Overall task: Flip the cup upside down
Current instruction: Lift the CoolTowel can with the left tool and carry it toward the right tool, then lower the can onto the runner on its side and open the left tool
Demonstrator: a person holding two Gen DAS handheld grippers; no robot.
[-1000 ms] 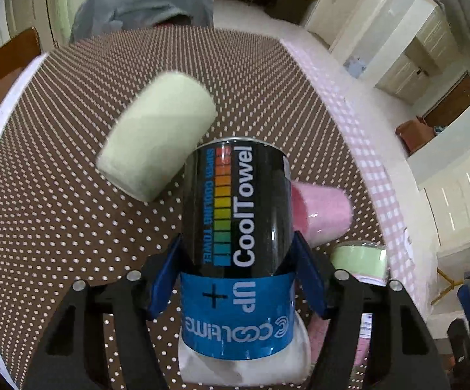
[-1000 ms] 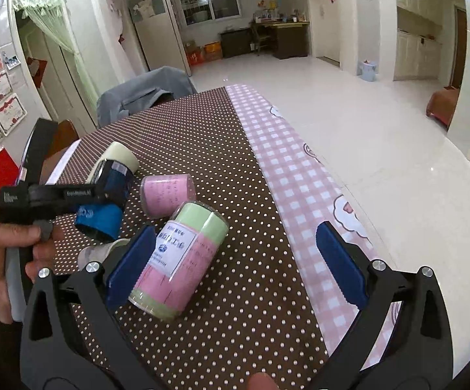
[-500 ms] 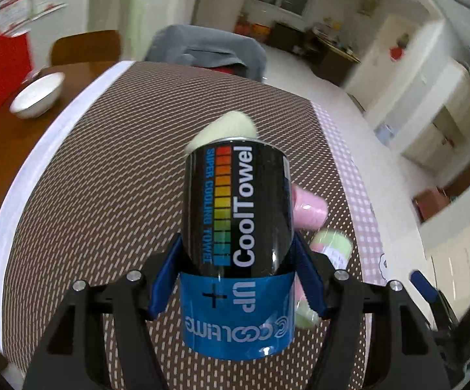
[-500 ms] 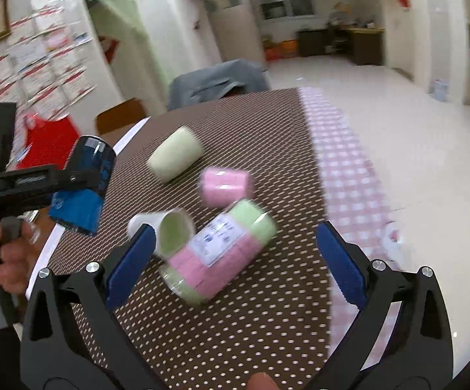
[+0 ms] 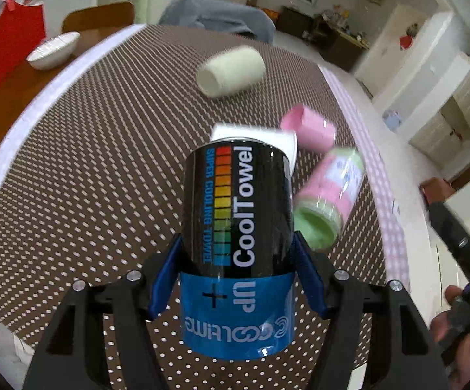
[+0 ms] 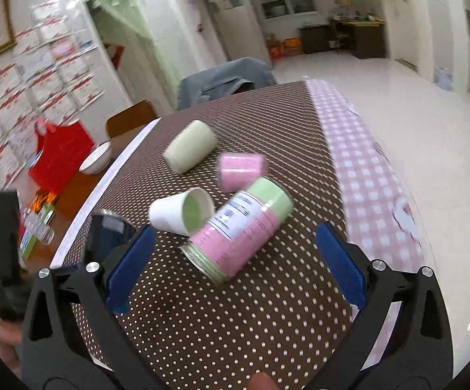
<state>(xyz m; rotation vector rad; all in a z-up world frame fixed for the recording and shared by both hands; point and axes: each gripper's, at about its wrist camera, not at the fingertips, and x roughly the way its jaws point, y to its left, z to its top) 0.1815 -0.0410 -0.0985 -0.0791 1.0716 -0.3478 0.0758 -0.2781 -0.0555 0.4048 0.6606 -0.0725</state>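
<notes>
My left gripper (image 5: 238,279) is shut on a black and blue CoolTowel can (image 5: 238,227), held lengthwise along the fingers above the table; the can also shows at the left in the right wrist view (image 6: 108,230). My right gripper (image 6: 235,266) is open and empty, above the table in front of a pink and green canister (image 6: 239,230) lying on its side. A white cup with a green inside (image 6: 181,211), a pale green cup (image 6: 189,146) and a pink cup (image 6: 239,170) all lie on their sides on the dotted brown tablecloth (image 6: 235,325).
A pink checked cloth strip (image 6: 364,162) runs along the table's right side. A white bowl (image 5: 53,50) and a red bag (image 6: 59,156) sit on the bare wood at the left. A chair with grey cloth (image 6: 225,78) stands at the far end.
Both grippers have risen and pulled back from the table. The left still holds the can; the white cup now shows beyond its end. The right stays open.
</notes>
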